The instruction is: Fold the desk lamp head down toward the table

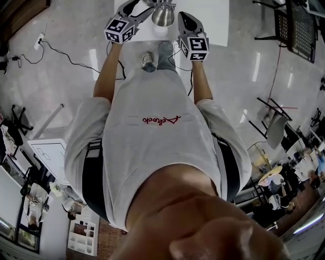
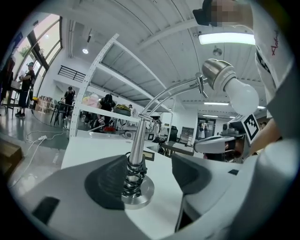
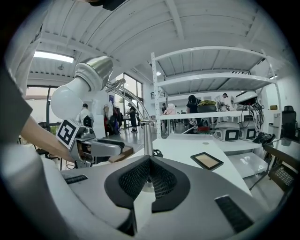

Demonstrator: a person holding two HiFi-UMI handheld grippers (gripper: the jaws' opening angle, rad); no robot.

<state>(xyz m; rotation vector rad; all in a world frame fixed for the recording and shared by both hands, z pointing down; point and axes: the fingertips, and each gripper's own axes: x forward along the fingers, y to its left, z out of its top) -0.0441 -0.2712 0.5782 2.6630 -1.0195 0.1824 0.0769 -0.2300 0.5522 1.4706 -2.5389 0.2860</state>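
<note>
Fold doesn't look done yet imo: the lamp head with its bulb hangs high on the curved arm, well above the lamp post on the white table. Left gripper is wide open around the post's foot, pads not pressing it. Right gripper is closed on nothing, just short of the post. No containers near the post, only a small flat frame.

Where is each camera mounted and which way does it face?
Head view: on the person's head, facing steeply down; torso, arms, lamp head.
Left gripper view: on left hand-held gripper, along open jaws at lamp post; shirt at right.
Right gripper view: on right hand-held gripper, over shut jaws toward post; forearm at left.
Shared: both gripper views show the bulb.
</note>
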